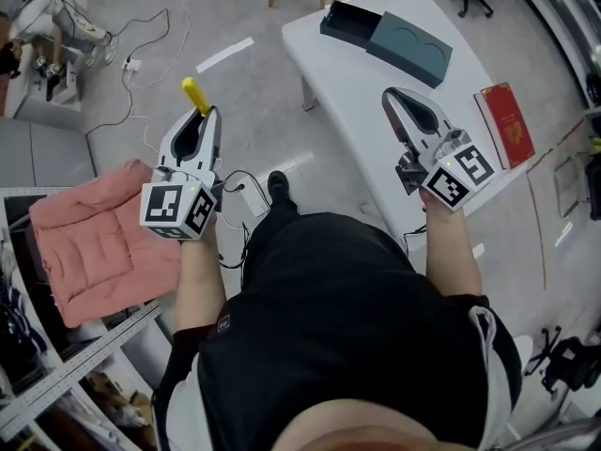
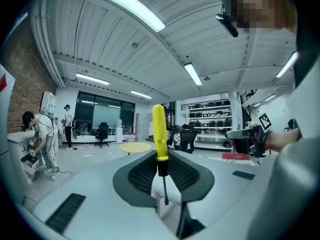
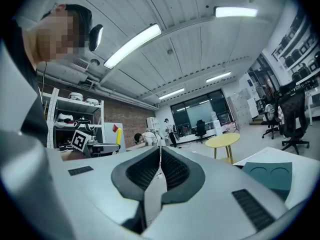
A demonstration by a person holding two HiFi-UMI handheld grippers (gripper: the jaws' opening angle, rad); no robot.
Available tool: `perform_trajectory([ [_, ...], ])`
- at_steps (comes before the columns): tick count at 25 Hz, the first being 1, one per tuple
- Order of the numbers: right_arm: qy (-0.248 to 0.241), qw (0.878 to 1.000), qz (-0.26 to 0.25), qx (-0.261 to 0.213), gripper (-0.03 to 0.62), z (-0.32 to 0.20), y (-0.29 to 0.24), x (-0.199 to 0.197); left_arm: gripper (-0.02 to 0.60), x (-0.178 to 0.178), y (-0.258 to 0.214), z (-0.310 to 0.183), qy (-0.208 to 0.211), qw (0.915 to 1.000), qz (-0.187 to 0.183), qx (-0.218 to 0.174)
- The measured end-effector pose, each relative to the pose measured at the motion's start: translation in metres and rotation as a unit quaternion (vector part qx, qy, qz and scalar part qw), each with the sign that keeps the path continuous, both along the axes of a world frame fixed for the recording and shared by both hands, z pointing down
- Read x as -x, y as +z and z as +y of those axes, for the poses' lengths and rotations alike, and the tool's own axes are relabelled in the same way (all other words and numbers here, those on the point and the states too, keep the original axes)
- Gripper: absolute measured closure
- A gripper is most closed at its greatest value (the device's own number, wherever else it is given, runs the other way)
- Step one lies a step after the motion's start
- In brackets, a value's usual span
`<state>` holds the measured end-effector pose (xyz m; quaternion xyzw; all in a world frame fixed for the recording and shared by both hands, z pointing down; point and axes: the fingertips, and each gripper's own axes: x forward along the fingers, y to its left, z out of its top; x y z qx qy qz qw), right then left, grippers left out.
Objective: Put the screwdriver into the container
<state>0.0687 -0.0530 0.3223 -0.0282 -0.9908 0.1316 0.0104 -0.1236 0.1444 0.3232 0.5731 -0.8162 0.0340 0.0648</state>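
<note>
The screwdriver (image 1: 195,94) has a yellow handle and a thin dark shaft. My left gripper (image 1: 205,114) is shut on it, held over the floor left of the white table (image 1: 362,130). In the left gripper view the yellow handle (image 2: 159,133) stands upright above the jaws, and the pads (image 2: 177,173) clamp its black collar. My right gripper (image 1: 402,100) hovers over the table, shut with nothing in it; its jaws meet in the right gripper view (image 3: 160,156). The container, a dark open box (image 1: 347,23), sits at the table's far end with a teal lid (image 1: 410,50) beside it.
A red book (image 1: 507,123) lies on the table's right edge. A pink cushion (image 1: 94,242) lies on the floor at left, with cables (image 1: 141,64) beyond it. The teal lid (image 3: 270,175) and a yellow round table (image 3: 223,141) show in the right gripper view. People stand in the far background.
</note>
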Motion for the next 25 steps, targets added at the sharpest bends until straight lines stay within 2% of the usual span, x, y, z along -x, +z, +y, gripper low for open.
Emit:
perform_trajectory([
  [7, 0.02, 1.0, 0.011, -0.004, 0.562, 0.006, -0.006, 0.099, 0.505, 0.105, -0.002, -0.011, 0.032, 0.9995, 0.002, 0.002],
  [12, 0.029, 0.999, 0.027, -0.011, 0.562, 0.018, -0.007, 0.154, 0.505, 0.158, 0.004, -0.021, 0.061, 0.9981, 0.013, -0.004],
  [18, 0.056, 0.998, 0.036, -0.009, 0.562, 0.018, -0.002, 0.182, 0.505, 0.193, 0.018, -0.033, 0.09, 0.9955, 0.029, 0.001],
  [25, 0.081, 0.995, 0.05, 0.006, 0.562, 0.001, 0.016, 0.194, 0.505, 0.212, 0.038, -0.067, 0.12, 0.9918, 0.042, 0.012],
])
